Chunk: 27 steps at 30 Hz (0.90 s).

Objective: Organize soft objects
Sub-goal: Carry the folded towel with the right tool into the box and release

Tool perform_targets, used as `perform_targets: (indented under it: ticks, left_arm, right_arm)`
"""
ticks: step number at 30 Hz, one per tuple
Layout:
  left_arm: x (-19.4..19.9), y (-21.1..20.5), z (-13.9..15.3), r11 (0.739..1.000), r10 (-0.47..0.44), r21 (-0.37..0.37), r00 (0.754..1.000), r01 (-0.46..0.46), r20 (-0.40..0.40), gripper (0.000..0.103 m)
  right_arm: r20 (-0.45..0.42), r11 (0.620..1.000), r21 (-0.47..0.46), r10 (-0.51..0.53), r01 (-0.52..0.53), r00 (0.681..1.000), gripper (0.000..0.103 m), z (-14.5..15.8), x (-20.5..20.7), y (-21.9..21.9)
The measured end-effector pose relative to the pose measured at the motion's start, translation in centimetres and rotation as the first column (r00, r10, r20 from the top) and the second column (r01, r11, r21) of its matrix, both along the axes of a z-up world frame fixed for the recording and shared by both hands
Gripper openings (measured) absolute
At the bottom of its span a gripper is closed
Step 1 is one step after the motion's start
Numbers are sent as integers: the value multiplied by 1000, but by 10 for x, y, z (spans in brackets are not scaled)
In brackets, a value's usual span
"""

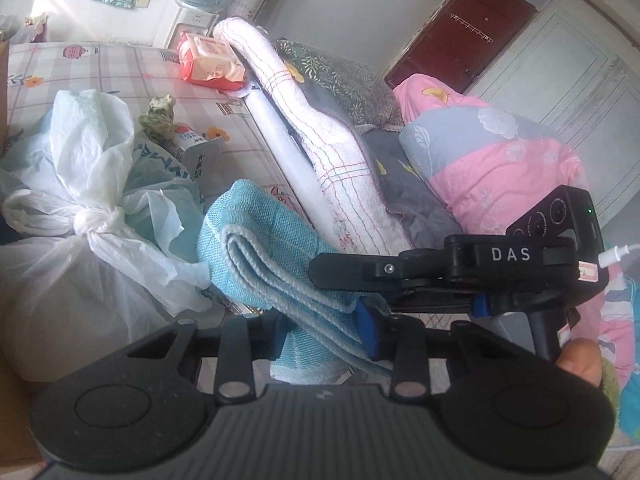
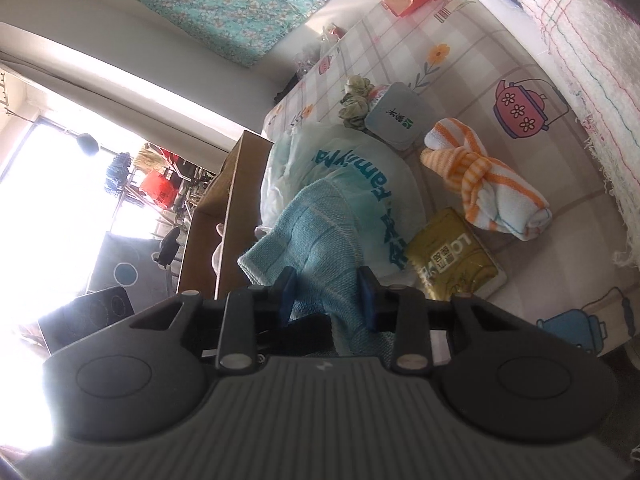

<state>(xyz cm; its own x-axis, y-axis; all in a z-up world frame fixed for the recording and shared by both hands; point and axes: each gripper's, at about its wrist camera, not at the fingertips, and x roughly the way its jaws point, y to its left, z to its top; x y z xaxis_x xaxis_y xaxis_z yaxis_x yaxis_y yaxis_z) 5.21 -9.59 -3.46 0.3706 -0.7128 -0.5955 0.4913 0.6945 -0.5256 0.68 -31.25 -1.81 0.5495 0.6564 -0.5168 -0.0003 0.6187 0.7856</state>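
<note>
A folded light-blue towel (image 1: 272,256) hangs in the air between both grippers. My left gripper (image 1: 326,330) is shut on its lower end. My right gripper (image 2: 327,296) is shut on the same towel (image 2: 320,232); in the left wrist view that gripper (image 1: 460,276) reaches in from the right and pinches the towel's edge. An orange-and-white striped towel (image 2: 484,184), knotted, lies on the checked tablecloth (image 2: 460,80). A small green cloth bundle (image 2: 354,98) lies further back; it also shows in the left wrist view (image 1: 160,118).
A tied white plastic bag (image 1: 92,200) with blue print (image 2: 360,184) sits under the towel. A yellow packet (image 2: 452,256), a white box (image 2: 396,114), a red tissue pack (image 1: 208,62), a cardboard box (image 2: 228,208), a white checked blanket (image 1: 320,128) and a pink quilt (image 1: 500,160) surround it.
</note>
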Motion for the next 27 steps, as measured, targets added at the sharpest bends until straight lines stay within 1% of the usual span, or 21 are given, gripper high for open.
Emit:
perform_targets:
  ticks: [3,6,11,14,16,17,20,23,25,26,27]
  left_arm:
    - [-9,19,13,1000,24,3,999,-24,33,35]
    - [-19,46,27,998,66,9,995,-67,70,34]
    - [-33,104,51,983,178,30,976,-183,123,34]
    - [-38,147,63,958,268,60,952,-279,147,34]
    - [-39,173,66,935,326,87,930,-344,167,34]
    - [-39,183,66,924,350,99,921,-370,171,34]
    - [-32,222,63,878,436,136,884,-459,170,33]
    - [-23,256,55,837,499,166,852,-521,158,32]
    - [-13,273,48,815,527,193,837,-547,150,32]
    - [-10,278,45,806,533,208,833,-554,151,29]
    - [-4,282,41,794,537,237,829,-559,156,28]
  right_arm:
    - [21,999,23,24,-25,999,32,10,0,20]
    - [44,997,56,59,-61,997,33,20,5,49]
    - [60,979,145,138,-146,989,34,30,27,110]
    - [51,958,198,202,-208,978,35,32,49,157]
    - [59,944,204,253,-259,966,35,35,64,193]
    - [59,938,202,275,-282,960,35,35,70,209]
    - [45,918,179,352,-354,935,36,35,94,266]
    - [16,905,152,400,-398,916,37,32,117,313]
    - [-6,901,136,417,-412,909,38,27,129,336]
    - [-20,901,128,420,-414,907,40,23,134,345]
    - [-29,902,116,421,-415,907,40,20,138,352]
